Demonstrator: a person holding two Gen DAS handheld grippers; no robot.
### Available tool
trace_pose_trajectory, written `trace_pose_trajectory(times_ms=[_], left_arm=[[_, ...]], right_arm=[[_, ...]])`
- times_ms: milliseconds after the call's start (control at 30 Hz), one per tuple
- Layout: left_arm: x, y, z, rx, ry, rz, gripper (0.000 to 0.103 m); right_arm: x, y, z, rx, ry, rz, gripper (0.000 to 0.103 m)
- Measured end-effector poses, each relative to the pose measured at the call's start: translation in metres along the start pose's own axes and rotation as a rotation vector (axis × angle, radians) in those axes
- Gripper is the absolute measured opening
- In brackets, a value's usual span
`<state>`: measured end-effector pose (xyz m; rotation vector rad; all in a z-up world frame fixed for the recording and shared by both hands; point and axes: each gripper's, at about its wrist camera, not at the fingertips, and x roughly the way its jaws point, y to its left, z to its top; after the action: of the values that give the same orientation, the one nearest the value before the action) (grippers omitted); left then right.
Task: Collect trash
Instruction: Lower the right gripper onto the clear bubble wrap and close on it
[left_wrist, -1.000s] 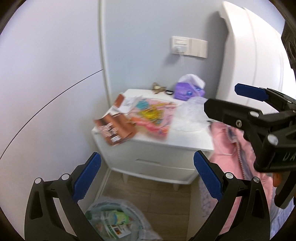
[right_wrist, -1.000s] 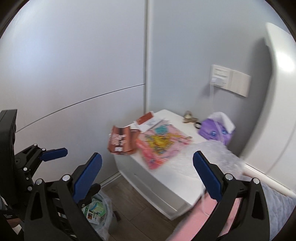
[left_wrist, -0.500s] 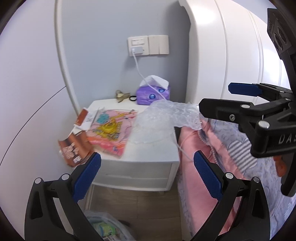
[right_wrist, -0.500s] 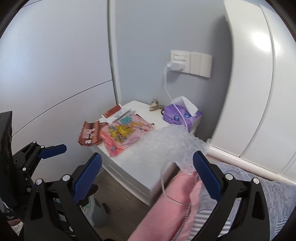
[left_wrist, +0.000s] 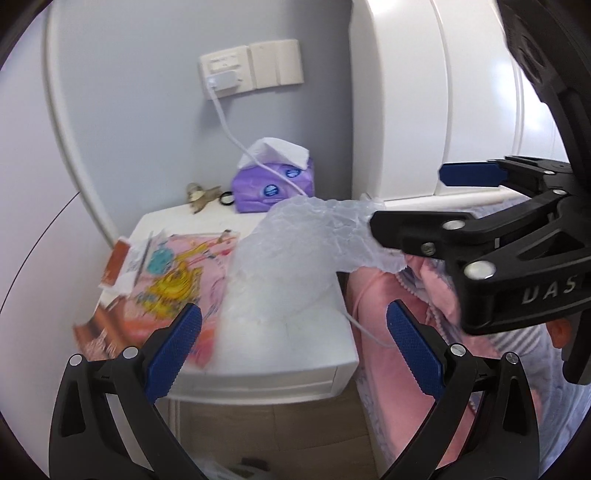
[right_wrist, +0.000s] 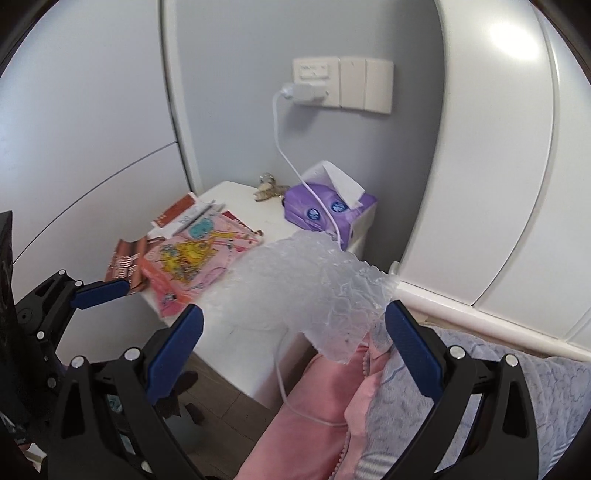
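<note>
A white nightstand (left_wrist: 280, 354) (right_wrist: 243, 354) carries the trash: a crumpled clear bubble-wrap sheet (left_wrist: 306, 251) (right_wrist: 314, 291) hanging off its right edge, a pink cartoon-printed bag (left_wrist: 177, 280) (right_wrist: 195, 262), a brown wrapper (left_wrist: 96, 336) (right_wrist: 123, 264) at the left edge, and a red-and-white packet (left_wrist: 118, 258) (right_wrist: 173, 212). My left gripper (left_wrist: 291, 350) is open, hovering in front of the nightstand with nothing between its fingers. My right gripper (right_wrist: 291, 347) is open too, just short of the bubble wrap; it also shows in the left wrist view, open (left_wrist: 406, 195).
A purple tissue pack (left_wrist: 273, 181) (right_wrist: 325, 210), keys (left_wrist: 201, 195) and a white charger cable (right_wrist: 291, 158) from the wall socket sit at the nightstand's back. A bed with pink blanket (right_wrist: 317, 417) lies right. A bag-lined bin (left_wrist: 236, 469) stands on the floor below.
Both grippers have swung right and moved closer to the nightstand; the bubble wrap now fills the middle of both views. The bin has slid nearly out of the left view. Both stay open.
</note>
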<state>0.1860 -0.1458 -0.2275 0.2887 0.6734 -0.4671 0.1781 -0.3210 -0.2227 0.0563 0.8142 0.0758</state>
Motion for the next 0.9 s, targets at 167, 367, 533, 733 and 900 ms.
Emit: trace_pose_trajectory(times_ms=[167,367,533,733,900], left_arm=[[0.032,0.009,0.014,0.029,0.017,-0.072,0.097],[0.062,0.017,0.022,0.069,0.042,-0.14,0.097],[0.087,0.023,0.023,0.11,0.066,-0.171,0.097],[0.11,0.03,0.025,0.123,0.082,-0.207,0.097],[0.124,0.029,0.028,0.143,0.092,-0.24,0.097]], right_arm=[[0.028,-0.006,0.007,0.015,0.031,-0.015,0.096],[0.06,-0.014,0.013,0.036,0.076,-0.037,0.096],[0.082,-0.014,0.013,0.048,0.108,-0.054,0.096],[0.103,-0.022,0.012,0.069,0.13,-0.062,0.096],[0.115,-0.024,0.014,0.068,0.14,-0.059,0.096]])
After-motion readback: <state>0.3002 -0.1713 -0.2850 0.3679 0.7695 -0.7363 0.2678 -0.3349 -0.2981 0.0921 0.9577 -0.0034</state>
